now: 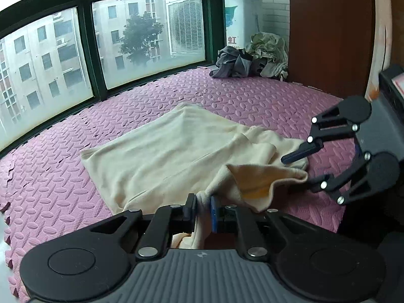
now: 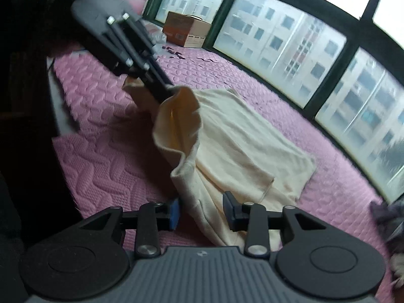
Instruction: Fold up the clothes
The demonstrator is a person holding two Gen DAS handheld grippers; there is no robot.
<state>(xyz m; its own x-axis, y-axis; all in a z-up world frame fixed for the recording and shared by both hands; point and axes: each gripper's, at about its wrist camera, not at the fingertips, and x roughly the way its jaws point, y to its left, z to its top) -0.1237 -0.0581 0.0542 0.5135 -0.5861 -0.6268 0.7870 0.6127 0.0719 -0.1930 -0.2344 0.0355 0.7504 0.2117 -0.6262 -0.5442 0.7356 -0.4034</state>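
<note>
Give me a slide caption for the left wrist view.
Left gripper pinching a cream garment on a pink mat; right gripper open.

Pink interlocking foam floor mat (image 1: 252, 96); dark green-framed bay windows (image 1: 85, 45) facing pale apartment blocks and a tree; brown wooden panel (image 1: 328, 32); cardboard box (image 2: 186, 29) by the glass; grey daylight.

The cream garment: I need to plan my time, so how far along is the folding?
Early. Done: the cream garment lies mostly spread on the pink mat. In hand: the left hand-held gripper pinches its near edge; the right hand-held gripper stands open around the cloth, not pressing. Left: no finished fold shows, and the clothes pile by the window waits.
</note>
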